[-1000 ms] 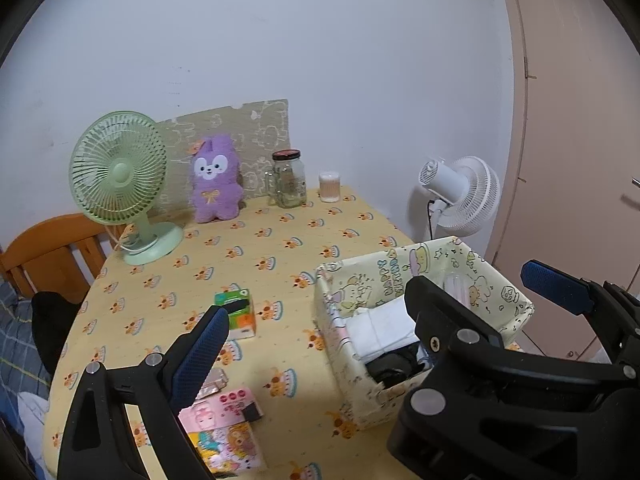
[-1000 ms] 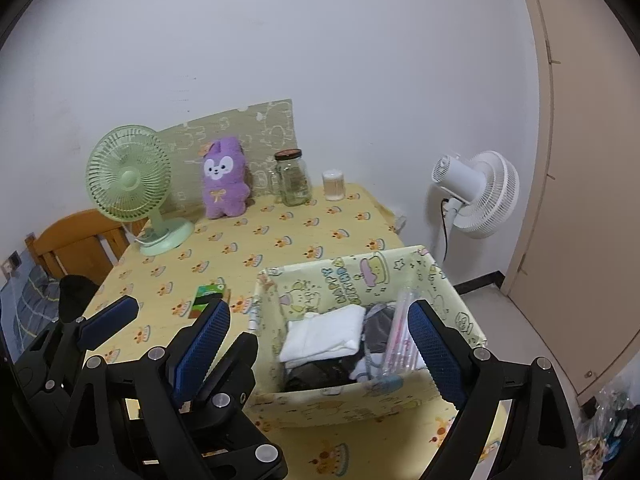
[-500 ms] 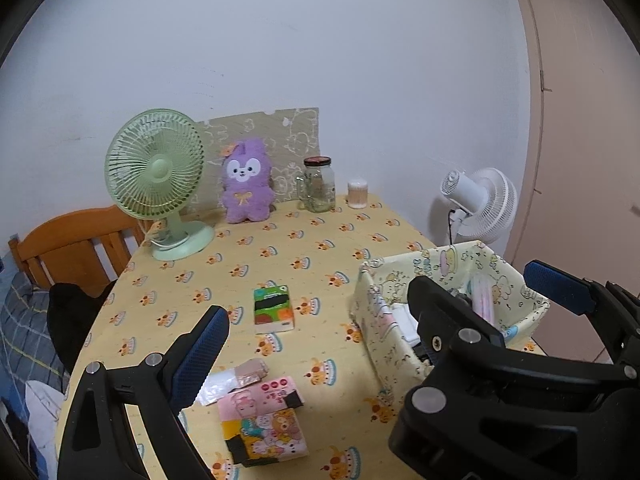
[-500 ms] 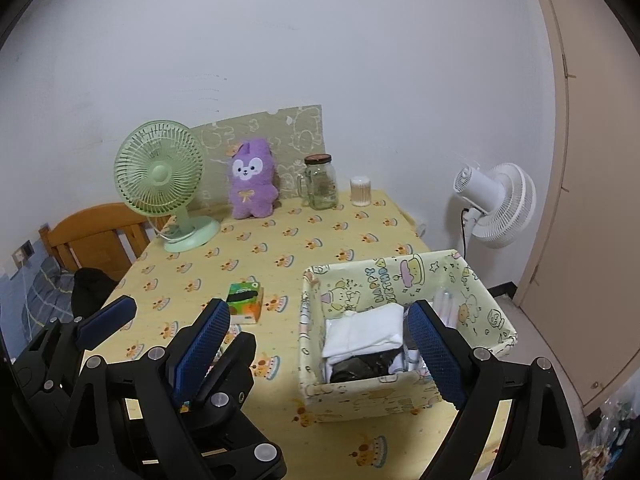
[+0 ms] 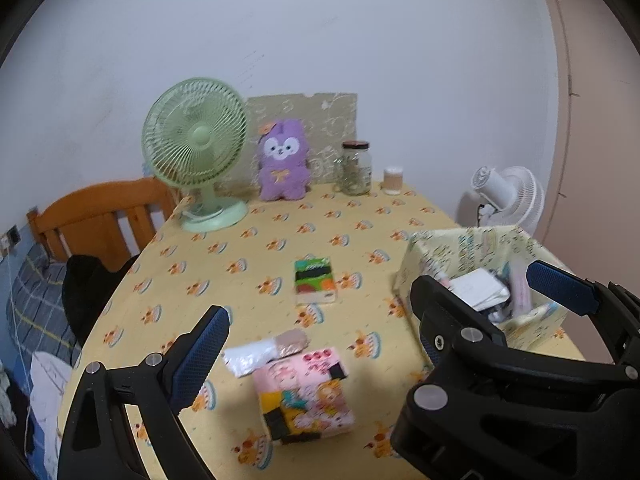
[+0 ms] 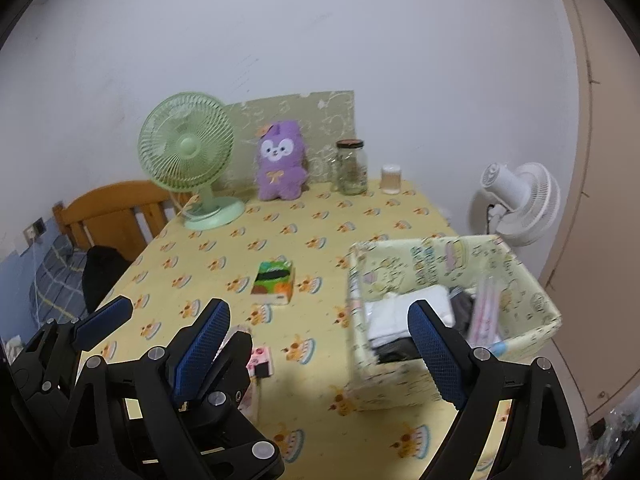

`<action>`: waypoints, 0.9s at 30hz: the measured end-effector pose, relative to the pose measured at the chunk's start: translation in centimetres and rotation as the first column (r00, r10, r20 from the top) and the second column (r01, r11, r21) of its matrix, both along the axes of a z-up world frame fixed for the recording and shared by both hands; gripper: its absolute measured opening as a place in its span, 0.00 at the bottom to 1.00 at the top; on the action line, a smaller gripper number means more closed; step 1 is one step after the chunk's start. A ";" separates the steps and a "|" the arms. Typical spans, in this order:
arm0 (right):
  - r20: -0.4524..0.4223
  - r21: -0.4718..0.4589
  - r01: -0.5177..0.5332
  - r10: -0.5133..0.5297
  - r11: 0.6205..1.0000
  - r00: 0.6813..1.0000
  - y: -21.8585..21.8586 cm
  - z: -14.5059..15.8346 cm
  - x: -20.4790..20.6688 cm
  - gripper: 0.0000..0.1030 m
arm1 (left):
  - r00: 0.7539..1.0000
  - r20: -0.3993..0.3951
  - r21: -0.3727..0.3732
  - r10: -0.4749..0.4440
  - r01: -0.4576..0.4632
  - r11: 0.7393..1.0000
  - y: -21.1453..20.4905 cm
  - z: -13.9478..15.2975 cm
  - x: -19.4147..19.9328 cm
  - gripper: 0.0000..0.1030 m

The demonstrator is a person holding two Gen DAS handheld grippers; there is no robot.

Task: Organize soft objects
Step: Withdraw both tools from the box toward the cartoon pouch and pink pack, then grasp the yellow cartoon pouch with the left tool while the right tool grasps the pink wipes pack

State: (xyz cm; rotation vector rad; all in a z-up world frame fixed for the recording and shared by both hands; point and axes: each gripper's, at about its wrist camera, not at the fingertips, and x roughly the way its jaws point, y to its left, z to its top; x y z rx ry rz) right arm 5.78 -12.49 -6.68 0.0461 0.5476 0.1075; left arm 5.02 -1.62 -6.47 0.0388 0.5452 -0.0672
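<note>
Surface (image 5: 360, 216): pale yellow cloth, repeating orange-and-white motif. Fabric bin (image 6: 532, 304): cream-yellow, cartoon print with blue-grey lettering; white folded cloth (image 6: 400, 312) and dark items inside. Plush toy (image 5: 283, 160): purple, white face, orange bow. Desk fan (image 5: 196, 148): mint green. Standing fan (image 6: 516, 200): white. Tissue pack (image 5: 315, 286): green top, black band, orange and white below. Pink pack (image 5: 306, 390): cartoon figures, yellow and black patches. Small packet (image 5: 264, 352): white and beige. Jar (image 5: 355, 168): clear glass, dark reddish lid. Backing board (image 5: 332, 120): olive-beige, pale swirls. Chair (image 5: 100, 216): orange-brown wood. Wall (image 5: 320, 32): white. Gripper pads (image 5: 200, 354): blue, on black frames.
</note>
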 end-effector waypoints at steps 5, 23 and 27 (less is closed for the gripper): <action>-0.025 0.014 -0.054 0.055 0.998 0.998 1.4 -1.9 0.3 0.90 | 0.999 -0.027 0.006 0.038 -0.037 0.999 1.3 -1.8 -0.2 0.94; -0.092 0.018 -0.150 0.151 0.988 0.984 4.5 -6.8 1.3 0.89 | 0.989 -0.131 -0.065 0.066 -0.075 0.995 4.4 -6.8 0.2 0.95; -0.133 0.016 -0.139 0.140 0.990 0.981 4.5 -8.2 1.8 0.87 | 0.985 -0.164 -0.066 0.053 -0.065 0.996 4.3 -8.1 0.7 0.95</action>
